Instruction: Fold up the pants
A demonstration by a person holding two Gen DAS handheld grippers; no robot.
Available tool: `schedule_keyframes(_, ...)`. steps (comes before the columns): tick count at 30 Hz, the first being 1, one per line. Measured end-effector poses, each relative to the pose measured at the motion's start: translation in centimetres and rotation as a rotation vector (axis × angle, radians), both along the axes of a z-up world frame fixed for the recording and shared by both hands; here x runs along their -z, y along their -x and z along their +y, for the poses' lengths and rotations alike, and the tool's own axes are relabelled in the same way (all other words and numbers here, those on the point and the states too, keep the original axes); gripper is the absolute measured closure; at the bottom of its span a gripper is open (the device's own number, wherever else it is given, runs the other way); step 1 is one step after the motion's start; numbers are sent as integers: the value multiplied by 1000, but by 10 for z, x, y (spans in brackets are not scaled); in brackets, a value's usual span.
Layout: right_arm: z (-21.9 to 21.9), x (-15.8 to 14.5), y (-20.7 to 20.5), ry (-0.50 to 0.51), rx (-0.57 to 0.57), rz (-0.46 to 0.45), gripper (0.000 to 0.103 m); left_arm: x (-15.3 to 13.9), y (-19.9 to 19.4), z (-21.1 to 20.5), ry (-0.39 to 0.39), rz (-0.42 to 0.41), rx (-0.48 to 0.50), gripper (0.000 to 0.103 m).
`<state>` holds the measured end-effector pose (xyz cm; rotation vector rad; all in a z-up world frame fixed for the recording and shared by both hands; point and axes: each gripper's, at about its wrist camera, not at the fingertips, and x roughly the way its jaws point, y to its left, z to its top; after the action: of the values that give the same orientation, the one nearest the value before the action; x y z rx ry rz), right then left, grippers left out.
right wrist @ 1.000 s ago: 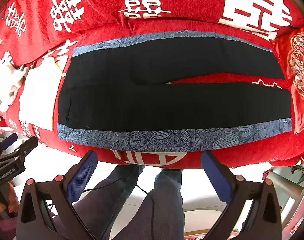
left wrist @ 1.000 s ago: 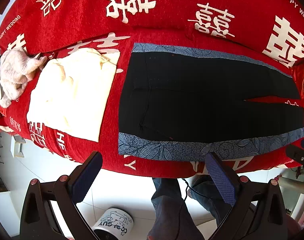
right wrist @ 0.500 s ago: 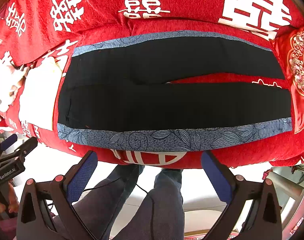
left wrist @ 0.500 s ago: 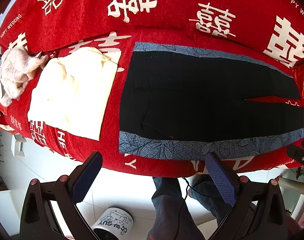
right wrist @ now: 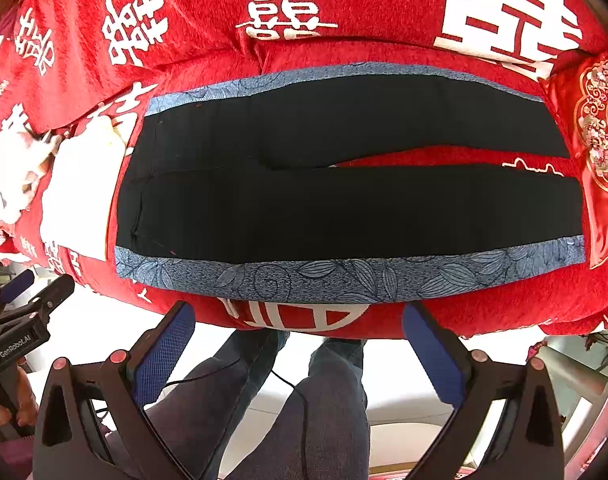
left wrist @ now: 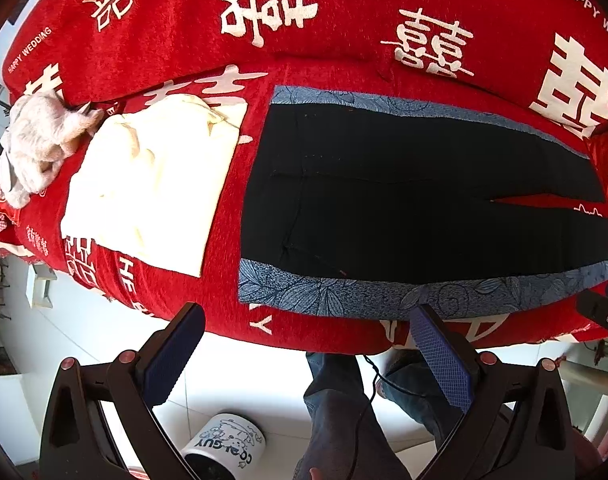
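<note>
On a red sofa [left wrist: 344,60] printed with white wedding characters, we take the scene from the left: a crumpled pale cloth [left wrist: 40,144], then a folded cream garment [left wrist: 152,184], then the black pants [left wrist: 404,200], spread flat with the waist beside the cream garment and the legs running off to the right. Blue leaf-patterned side bands [left wrist: 344,296] trim the near and far edges. We judge that folding has not begun: both legs lie full length with a sliver of red showing between them, so every fold is still ahead.

Our left gripper [left wrist: 308,340] hangs in front of the cushion edge near the waist end, fingers spread wide with nothing between them. Our right gripper [right wrist: 300,332] hangs further along the near leg, spread just as wide and equally bare.

Only the left wrist view gives us the white cup [left wrist: 224,448] on the floor below. Only the right wrist view lays out the whole split between the legs, both hems [right wrist: 576,220], and the embroidered cushion [right wrist: 600,128] beyond them.
</note>
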<state>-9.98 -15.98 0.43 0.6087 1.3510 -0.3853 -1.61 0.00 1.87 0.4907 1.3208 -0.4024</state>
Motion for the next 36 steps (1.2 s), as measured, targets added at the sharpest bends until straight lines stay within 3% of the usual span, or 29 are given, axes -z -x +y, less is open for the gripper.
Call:
schedule_keyframes(14,-19,8,15,-25,-45,4,0,2,23,9,-27,4,-105,0)
schedule_keyframes(19,-21,10,14,-28,-25,2,0,10,18,12,-28,17,-103,0)
schedule_keyframes(25,-16,25,5,-56,36,-31,0,40,-3,16,-23,55,-56,0)
schedule_keyframes(36,25,89,-19,-163,83,-104,0,106,-29,35,6,99,-43,0)
